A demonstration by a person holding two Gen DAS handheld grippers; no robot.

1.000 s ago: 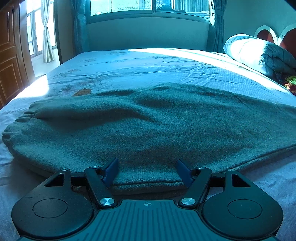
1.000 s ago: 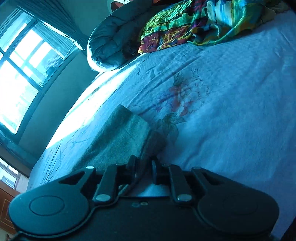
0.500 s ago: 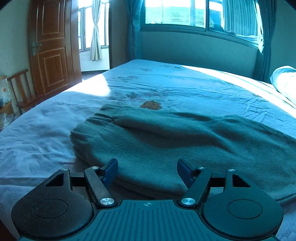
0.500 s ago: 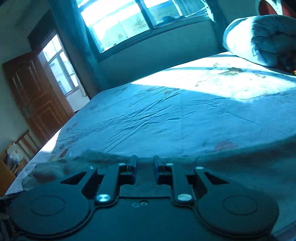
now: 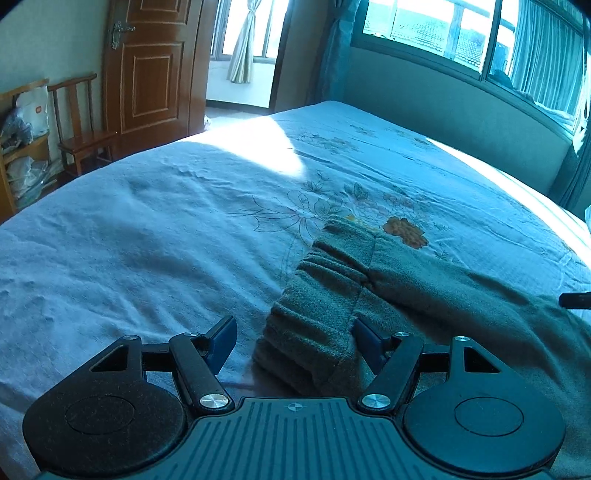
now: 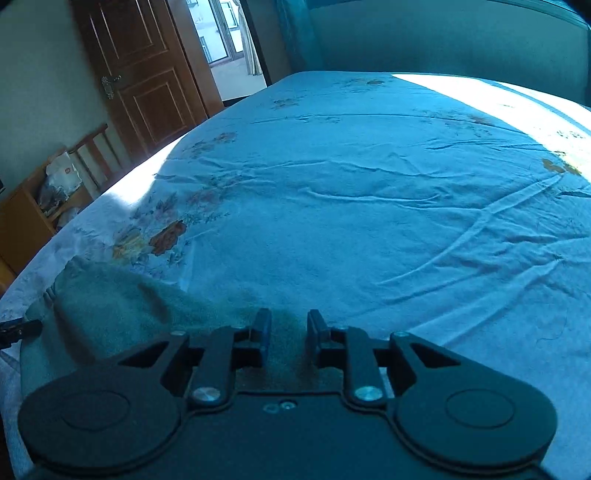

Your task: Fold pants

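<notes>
Grey-green fleece pants lie on the bed, waistband toward the left wrist camera. My left gripper is open, its fingers spread around the waistband's near corner without pinching it. In the right wrist view the pants run from the lower left under my right gripper. Its jaws stand a little apart with pant cloth between them, so it is shut on the pants. The tip of the other gripper shows at the left edge.
The bed has a light blue sheet with flower print and wrinkles. A wooden door, a wooden chair and a shelf with bags stand beyond the bed's left side. Windows run along the far wall.
The left gripper has swung left along the pants to the waistband end, still open. The right gripper has carried its hold of the pants from the leg end toward the waistband.
</notes>
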